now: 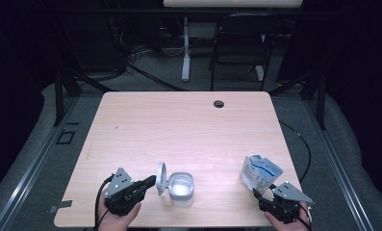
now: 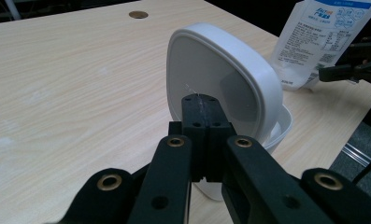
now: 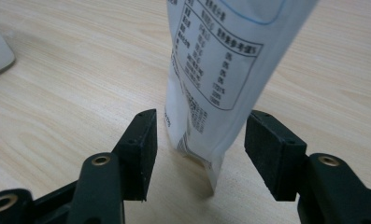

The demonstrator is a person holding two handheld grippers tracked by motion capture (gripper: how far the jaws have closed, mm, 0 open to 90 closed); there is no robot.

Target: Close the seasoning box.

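Left hand-held gripper (image 1: 149, 182) is sitting at the near-left of the worktop (image 1: 179, 125), jaws pressed together and touching the raised lid (image 2: 216, 79) of the white container (image 1: 182, 188); whether they are pinching the lid edge I cannot tell. Lid is standing near-upright, hinged open on the container's left side, container body sitting open just right of the jaws near the front edge. Right hand-held gripper (image 3: 199, 149) is sitting at the near-right, jaws spread, one on each side of the lower end of the white-and-blue pouch (image 3: 220, 70) and not touching it. Pouch is standing upright on the worktop, well apart from the container.
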